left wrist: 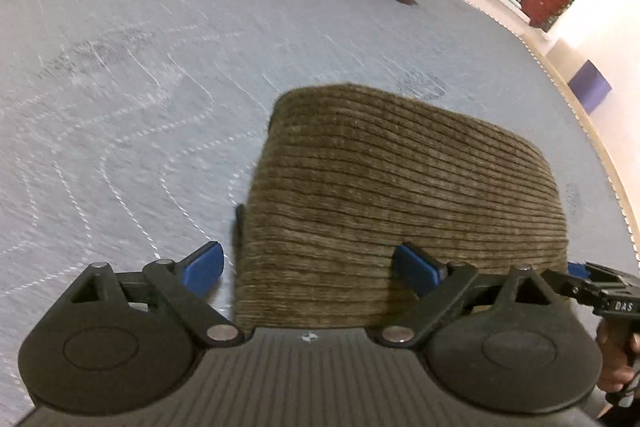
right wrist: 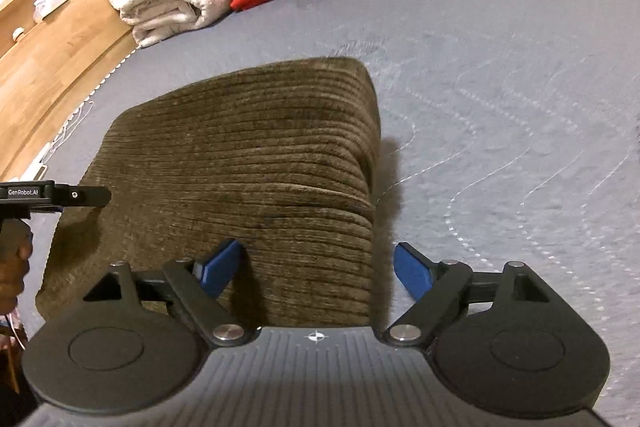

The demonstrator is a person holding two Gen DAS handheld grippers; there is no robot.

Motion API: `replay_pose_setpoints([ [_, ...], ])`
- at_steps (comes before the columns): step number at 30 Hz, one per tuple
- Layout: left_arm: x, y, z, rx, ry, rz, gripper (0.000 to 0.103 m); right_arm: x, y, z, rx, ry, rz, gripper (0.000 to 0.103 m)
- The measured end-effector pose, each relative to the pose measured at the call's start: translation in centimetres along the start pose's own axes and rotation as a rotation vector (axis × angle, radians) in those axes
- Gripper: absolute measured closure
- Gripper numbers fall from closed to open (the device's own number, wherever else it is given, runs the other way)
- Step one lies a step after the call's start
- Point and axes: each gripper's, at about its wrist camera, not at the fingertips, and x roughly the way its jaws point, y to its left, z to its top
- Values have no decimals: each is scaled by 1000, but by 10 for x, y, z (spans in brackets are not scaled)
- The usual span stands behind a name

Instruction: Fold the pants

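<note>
We have the pants [left wrist: 396,195] lying folded into a thick brown corduroy stack on the mattress [left wrist: 120,75], lower centre of both frames. Our left gripper [left wrist: 308,267] straddles their left edge with jaws spread wide, gripping nothing; our right gripper [right wrist: 316,267] straddles the right edge, likewise spread and empty. We judge the bulky top layer could spring back, or a low finger could snag the ribbed cloth.
</note>
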Motion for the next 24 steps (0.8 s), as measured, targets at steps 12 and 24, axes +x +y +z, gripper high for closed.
replay_pose_setpoints([
  [12, 29, 13, -12, -32, 66, -91, 2, 14, -5, 1, 61, 46, 103, 22],
  [24, 14, -14, -12, 46, 7, -62, 24, -6, 1, 5, 51, -22, 139, 76],
])
